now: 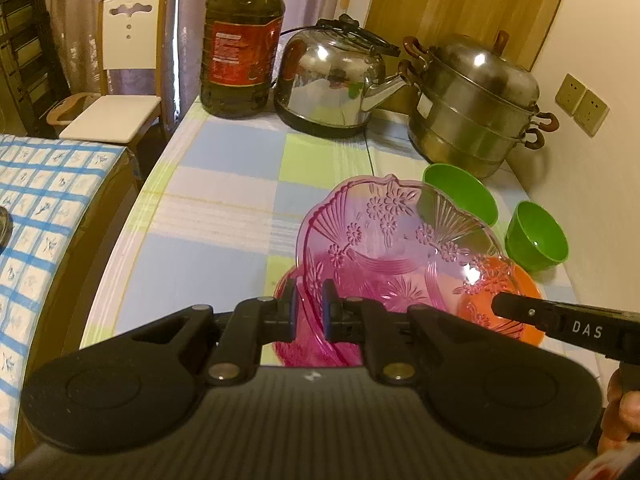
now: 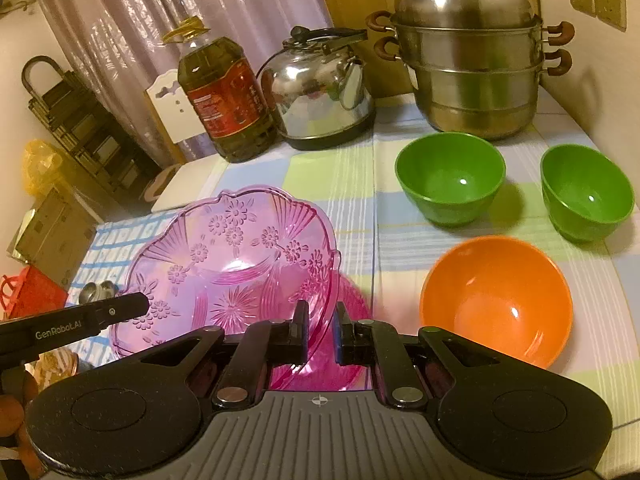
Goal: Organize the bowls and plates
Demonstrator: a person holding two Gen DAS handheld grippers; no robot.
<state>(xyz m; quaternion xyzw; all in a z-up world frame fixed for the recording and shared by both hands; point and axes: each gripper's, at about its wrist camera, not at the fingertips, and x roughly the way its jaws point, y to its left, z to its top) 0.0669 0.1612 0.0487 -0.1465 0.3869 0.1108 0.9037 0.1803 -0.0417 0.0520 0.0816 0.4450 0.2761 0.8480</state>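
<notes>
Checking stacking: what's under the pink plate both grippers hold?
A second pink dish lies on the tablecloth under the lifted pink plate; most of it is covered.

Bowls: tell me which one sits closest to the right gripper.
The orange bowl, the only orange one, lies just beside the right gripper; both green bowls stand farther back.

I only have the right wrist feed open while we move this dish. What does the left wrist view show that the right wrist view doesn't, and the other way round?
Only the left wrist view shows the whole white chair and the right gripper's "DAS" finger.

Only the right wrist view shows the orange bowl unobstructed, a yellow bag, a red basket and the left gripper's arm.

Both show the pink plate clamped at its rim by each gripper, two green bowls, oil bottle, kettle and steamer pot.
</notes>
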